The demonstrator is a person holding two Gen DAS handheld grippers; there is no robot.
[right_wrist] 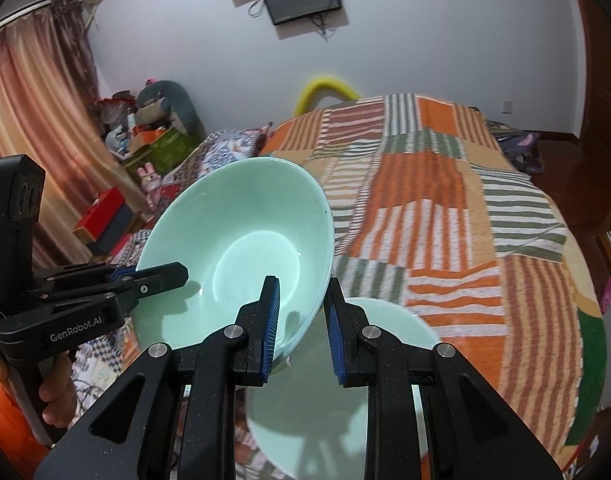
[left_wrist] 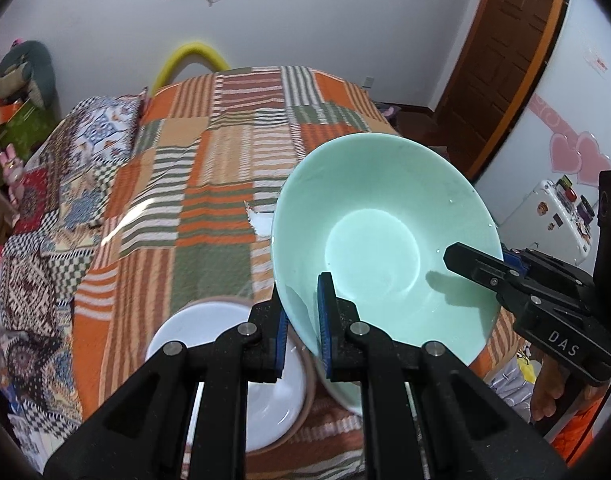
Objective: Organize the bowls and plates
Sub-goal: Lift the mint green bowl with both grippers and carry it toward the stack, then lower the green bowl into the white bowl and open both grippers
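Held bowl: a mint-green bowl (left_wrist: 385, 240) is carried tilted above the bed, its rim pinched from two sides.
Left gripper (left_wrist: 303, 320): clamped tight on the near rim — one blue pad inside the bowl, one outside.
Right gripper (right_wrist: 301, 312): closed on the opposite rim of the same bowl (right_wrist: 241, 248), the wall caught between its pads.
Below, left wrist view: a white bowl (left_wrist: 233, 356) with a brown outer rim is seen on the striped patchwork bedspread (left_wrist: 225, 152).
Below, right wrist view: a second pale green bowl (right_wrist: 325, 412) lies under the right gripper — upright on the bedspread.
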